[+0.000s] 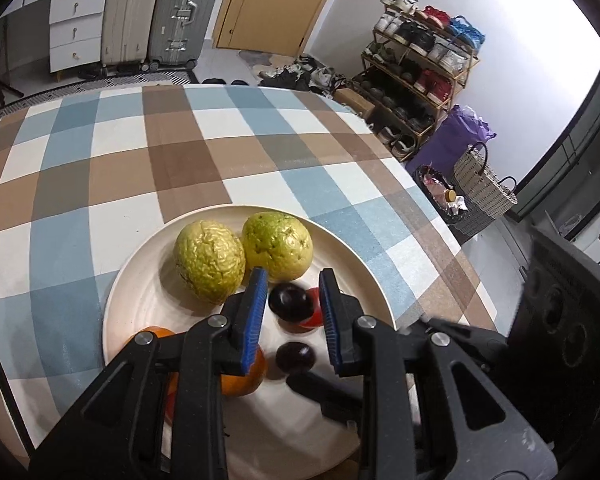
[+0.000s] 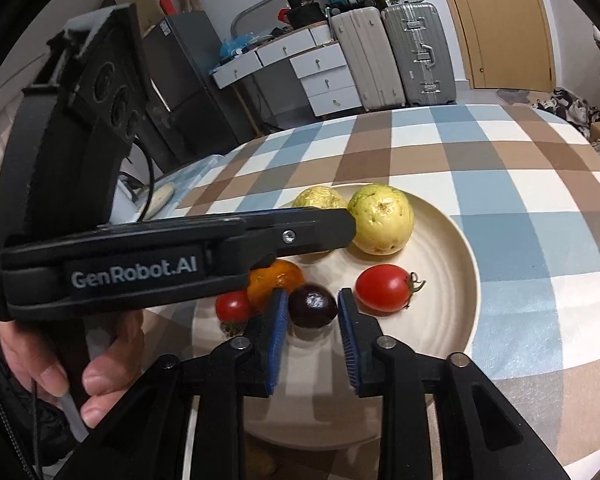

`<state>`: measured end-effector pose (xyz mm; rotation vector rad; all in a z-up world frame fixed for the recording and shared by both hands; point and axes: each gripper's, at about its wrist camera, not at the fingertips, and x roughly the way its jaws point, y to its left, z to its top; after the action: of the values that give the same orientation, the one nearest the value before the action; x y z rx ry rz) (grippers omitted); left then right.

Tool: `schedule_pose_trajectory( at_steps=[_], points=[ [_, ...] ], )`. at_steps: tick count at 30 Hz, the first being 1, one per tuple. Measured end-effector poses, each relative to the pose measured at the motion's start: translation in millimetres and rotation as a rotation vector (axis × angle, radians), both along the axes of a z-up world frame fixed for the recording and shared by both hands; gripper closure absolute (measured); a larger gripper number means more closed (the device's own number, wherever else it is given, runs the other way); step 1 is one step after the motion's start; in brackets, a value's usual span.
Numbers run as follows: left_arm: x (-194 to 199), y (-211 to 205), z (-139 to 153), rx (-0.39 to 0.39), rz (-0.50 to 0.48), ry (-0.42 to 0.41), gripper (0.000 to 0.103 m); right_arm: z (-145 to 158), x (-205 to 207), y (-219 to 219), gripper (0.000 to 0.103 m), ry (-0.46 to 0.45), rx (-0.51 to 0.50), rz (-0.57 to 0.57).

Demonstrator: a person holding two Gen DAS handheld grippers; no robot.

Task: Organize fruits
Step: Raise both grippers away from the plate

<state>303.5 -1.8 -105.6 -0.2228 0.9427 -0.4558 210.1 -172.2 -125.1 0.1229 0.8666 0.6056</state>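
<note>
1. The cream plate (image 2: 452,248) on the checked surface (image 2: 500,152) holds two wrinkled yellow-green fruits (image 1: 210,266), an orange (image 2: 276,278), red tomatoes (image 2: 382,288) and dark plums (image 2: 313,306).
2. The right tool (image 2: 312,316) gapes around one glossy plum, not gripping.
3. The left tool (image 1: 292,312) hangs open, empty, above the plate.

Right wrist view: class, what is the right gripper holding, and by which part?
Nothing yet. The right gripper is open, its blue pads flanking a small dark purple round fruit on the cream round plate, without visible contact.

2 suitcases (image 1: 156,12) beside a white drawer unit (image 1: 76,28); shoe rack (image 1: 416,76), woven basket (image 1: 482,184) by the wall.
</note>
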Motion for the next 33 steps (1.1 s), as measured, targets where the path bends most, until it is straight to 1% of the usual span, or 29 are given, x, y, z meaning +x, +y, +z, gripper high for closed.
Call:
schedule_pose_trajectory(
  at_steps=[1,2,3,4,5,6,8,10,12,14,15,17,20,23,28,30,33],
  points=[
    [-1,0,2,0.004,-0.001,0.001,0.076,2,-2,0,0.054,-0.017,-0.010,-0.004],
    [-4,0,5,0.007,-0.004,-0.013,0.069,5,-5,0,0.043,-0.038,-0.012,-0.005],
    [-7,0,8,0.015,-0.001,-0.032,0.064,9,-9,-2,0.035,-0.063,0.002,-0.002],
    [-10,0,12,0.021,0.005,-0.045,0.056,14,-13,-6,0.031,-0.089,0.017,-0.001],
    [-14,1,16,0.012,0.005,-0.054,0.049,18,-17,-9,0.026,-0.109,0.020,-0.008],
    [-18,2,19,0.000,0.004,-0.063,0.047,21,-20,-12,0.022,-0.121,0.022,-0.014],
    [-27,4,28,0.003,0.015,-0.087,0.040,26,-27,-20,0.020,-0.142,0.031,-0.016],
    [-36,6,35,0.008,0.029,-0.110,0.037,28,-33,-27,0.018,-0.150,0.022,-0.033],
    [-46,9,40,0.002,0.035,-0.123,0.034,29,-38,-34,0.018,-0.144,0.018,-0.050],
    [-57,11,45,0.014,0.048,-0.136,0.027,30,-42,-41,0.018,-0.133,0.023,-0.063],
    [-65,12,48,0.017,0.054,-0.146,0.026,31,-45,-45,0.017,-0.128,0.026,-0.073],
    [-78,14,52,0.022,0.068,-0.162,0.022,33,-50,-51,0.014,-0.128,0.026,-0.089],
    [-98,17,58,0.037,0.084,-0.172,0.022,39,-61,-57,0.011,-0.141,0.011,-0.109],
    [-116,20,63,0.041,0.098,-0.177,0.020,45,-74,-63,0.011,-0.146,0.014,-0.113],
    [-147,22,68,0.054,0.127,-0.192,0.019,54,-97,-68,0.006,-0.169,0.019,-0.125],
    [-158,22,69,0.049,0.129,-0.187,0.018,58,-104,-71,0.005,-0.174,0.024,-0.133],
    [-172,21,68,0.066,0.147,-0.182,0.017,63,-116,-74,0.004,-0.180,0.033,-0.141]
  ],
)
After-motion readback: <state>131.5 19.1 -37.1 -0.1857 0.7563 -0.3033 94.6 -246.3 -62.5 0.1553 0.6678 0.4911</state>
